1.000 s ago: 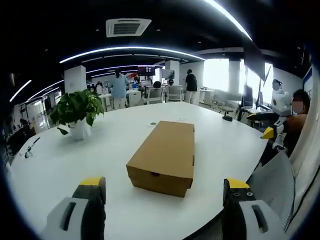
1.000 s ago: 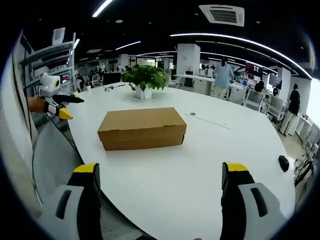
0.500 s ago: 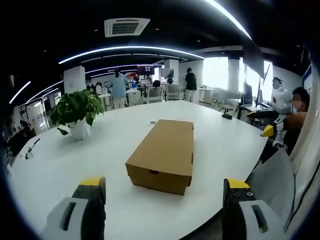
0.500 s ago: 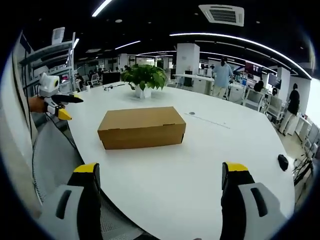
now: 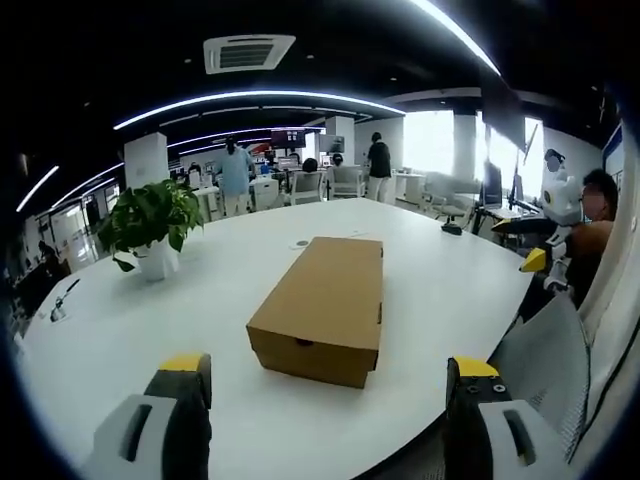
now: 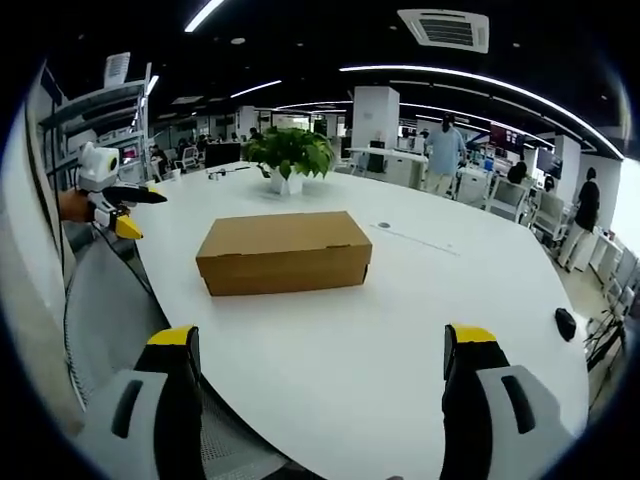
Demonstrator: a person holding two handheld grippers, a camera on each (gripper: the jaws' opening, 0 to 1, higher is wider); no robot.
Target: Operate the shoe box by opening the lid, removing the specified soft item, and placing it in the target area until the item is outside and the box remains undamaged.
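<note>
Nothing has moved: closed shoe box (image 5: 320, 305) lies lengthwise away; both hand-held grippers released.

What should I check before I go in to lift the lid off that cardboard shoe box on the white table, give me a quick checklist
1. Lid closed and seated on the shoe box: ok, it lies flat and flush.
2. Box undamaged: ok on the sides shown; the far sides cannot tell.
3. Left gripper open and free: ok, its jaws stand wide apart, short of the box.
4. Right gripper open and free: ok, jaws wide apart, nothing between them.
5. Room around the box on the table: ok, the potted plant stands well behind it.
6. Soft item inside: cannot tell, the lid hides it.
</note>
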